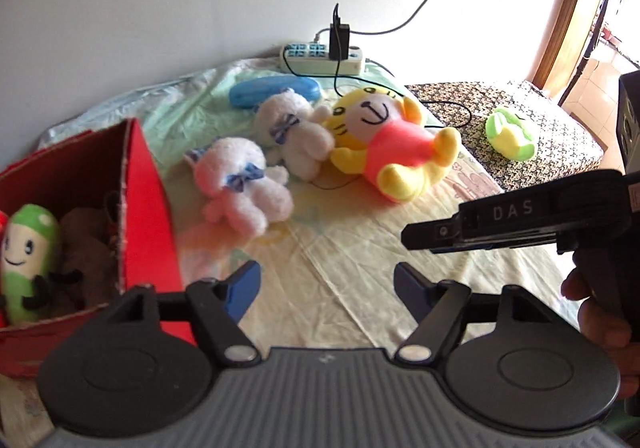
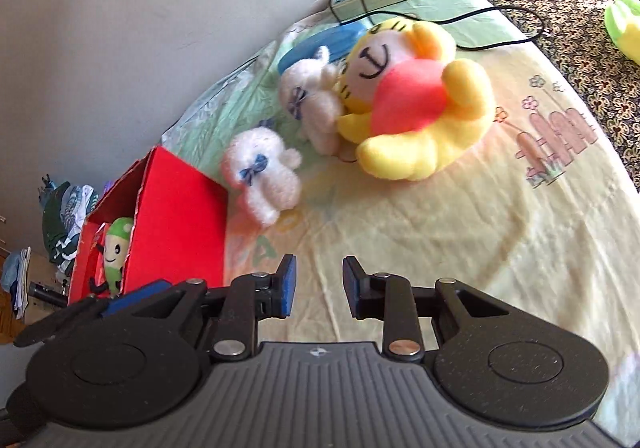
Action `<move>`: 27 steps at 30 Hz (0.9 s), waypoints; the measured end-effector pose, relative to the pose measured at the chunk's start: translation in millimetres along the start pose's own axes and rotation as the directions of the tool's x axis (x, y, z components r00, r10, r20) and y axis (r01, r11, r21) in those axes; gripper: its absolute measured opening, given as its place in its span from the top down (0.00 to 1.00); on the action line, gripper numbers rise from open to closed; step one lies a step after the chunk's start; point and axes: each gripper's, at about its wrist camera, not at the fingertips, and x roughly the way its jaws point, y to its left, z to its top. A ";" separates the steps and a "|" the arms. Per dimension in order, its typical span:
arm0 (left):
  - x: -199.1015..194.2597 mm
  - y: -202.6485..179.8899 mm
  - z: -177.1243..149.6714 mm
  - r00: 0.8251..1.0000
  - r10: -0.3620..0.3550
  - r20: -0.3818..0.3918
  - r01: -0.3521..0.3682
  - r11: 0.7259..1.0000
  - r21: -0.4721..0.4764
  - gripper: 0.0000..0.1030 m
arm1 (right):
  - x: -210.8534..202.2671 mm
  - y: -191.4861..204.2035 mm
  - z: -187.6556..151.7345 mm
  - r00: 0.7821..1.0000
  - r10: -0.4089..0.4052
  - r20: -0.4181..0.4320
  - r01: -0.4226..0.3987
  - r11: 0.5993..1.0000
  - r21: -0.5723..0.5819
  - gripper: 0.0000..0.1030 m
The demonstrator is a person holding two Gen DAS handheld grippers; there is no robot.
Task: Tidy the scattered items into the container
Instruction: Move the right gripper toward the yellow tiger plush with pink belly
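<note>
The left gripper [image 1: 326, 290] hung low over the pale printed sheet [image 1: 352, 248] of the bed, its jaws spread wide with nothing between them. The right gripper [image 2: 318, 286] hovered over the same sheet, its jaws also parted, though less widely, and empty.

Just left of the left jaws stood the red cardboard box [image 1: 148, 208], open at the top. Inside it a green and white smiling plush [image 1: 26, 248] stood upright against something brown and furry [image 1: 86, 248] that I could not make out clearly. From the right wrist view the same box [image 2: 180, 216] sat ahead and left of the right jaws, with the green plush [image 2: 116, 248] showing through its open side.

Ahead of the left jaws and a little to the left lay a small white plush with a blue bow [image 1: 240, 184], near the box but apart from it. Beyond it lay a second white plush with a blue bow [image 1: 292, 132], touching a larger yellow cat plush in a pink shirt [image 1: 392, 140], which lay on its back ahead and to the right. Behind them was a blue case [image 1: 274, 90], and farther back a white power strip [image 1: 324, 60] with a black charger plugged in. Far to the right, on a dark patterned cover [image 1: 552, 132], sat a green and yellow toy [image 1: 510, 134].

The right gripper's black body, marked DAS, entered the left wrist view from the right, with the hand [image 1: 600, 320] on its handle.
</note>
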 end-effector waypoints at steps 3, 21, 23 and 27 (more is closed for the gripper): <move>21.2 -7.2 6.7 1.000 -0.027 -0.014 0.026 0.999 -0.039 0.33 | -5.4 -23.6 17.9 1.000 -0.008 0.026 0.007 1.000 0.030 0.72; 137.0 -50.3 49.9 0.995 -0.083 -0.052 0.082 0.997 -0.006 0.57 | 39.5 -74.6 87.7 0.985 -0.109 0.131 0.094 0.989 0.115 0.48; 146.9 -51.2 52.8 0.995 -0.079 -0.064 0.079 0.997 0.003 0.75 | 40.8 -74.3 88.6 0.982 -0.132 0.131 0.122 0.989 0.083 0.64; 154.9 -53.9 54.2 0.992 -0.094 -0.080 0.096 0.995 0.018 0.90 | 36.4 -80.5 89.7 0.987 -0.104 0.121 0.095 0.992 0.081 0.79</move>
